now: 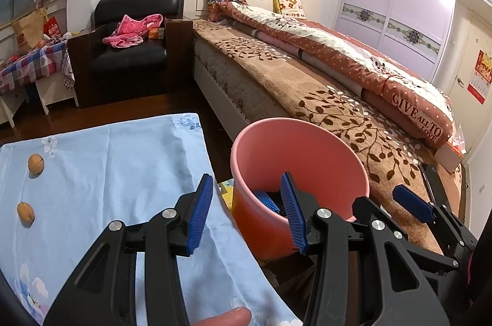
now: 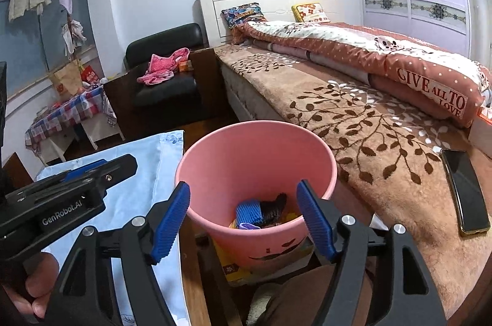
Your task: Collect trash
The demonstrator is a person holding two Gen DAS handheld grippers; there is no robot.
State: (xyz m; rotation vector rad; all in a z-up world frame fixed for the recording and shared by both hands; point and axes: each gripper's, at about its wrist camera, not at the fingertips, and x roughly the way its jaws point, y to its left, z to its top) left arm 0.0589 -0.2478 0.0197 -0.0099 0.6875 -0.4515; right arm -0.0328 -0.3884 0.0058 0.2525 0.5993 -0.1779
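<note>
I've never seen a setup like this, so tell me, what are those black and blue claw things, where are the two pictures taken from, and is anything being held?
They are hand-held grippers, one in each of a person's hands, each with a camera looking along its fingers. One picture is from the left gripper, the other from the right gripper. Both stand open and hold nothing. The right one hangs over a pink bin that already has some scraps inside. Beside the bin lies a light blue cloth with two walnuts on it. A phone lies on the bed.
</note>
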